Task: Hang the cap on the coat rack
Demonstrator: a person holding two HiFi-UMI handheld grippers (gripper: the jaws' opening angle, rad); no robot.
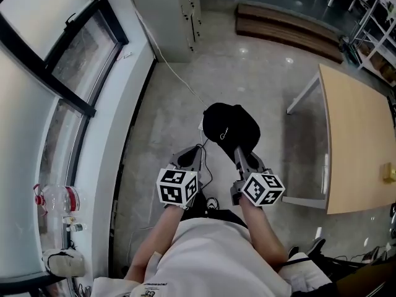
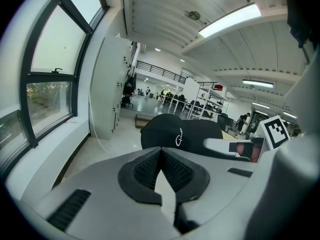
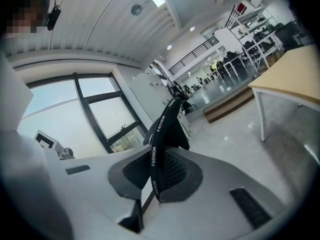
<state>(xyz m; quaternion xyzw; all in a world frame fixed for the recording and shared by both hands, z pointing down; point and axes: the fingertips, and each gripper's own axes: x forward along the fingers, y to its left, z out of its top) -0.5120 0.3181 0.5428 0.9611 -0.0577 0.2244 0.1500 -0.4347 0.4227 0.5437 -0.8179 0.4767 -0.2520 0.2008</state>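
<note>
Head view: cap [image 1: 230, 125] in right tool [image 1: 241, 156], open floor [image 1: 286, 159] before table [image 1: 324, 129] edge.

Head view: I see bright, even daylight from the window [image 1: 43, 11], which burns out to white at left; the polished floor [image 1: 260, 85] carries small glare spots. Gripper views: the ceiling strip light [image 2: 229, 20] clips to white, fisheye bending curves straight lines, the corners fall to black, and the nearest foreground is soft. The cap [image 1: 230, 124] reads as near-featureless black.
</note>
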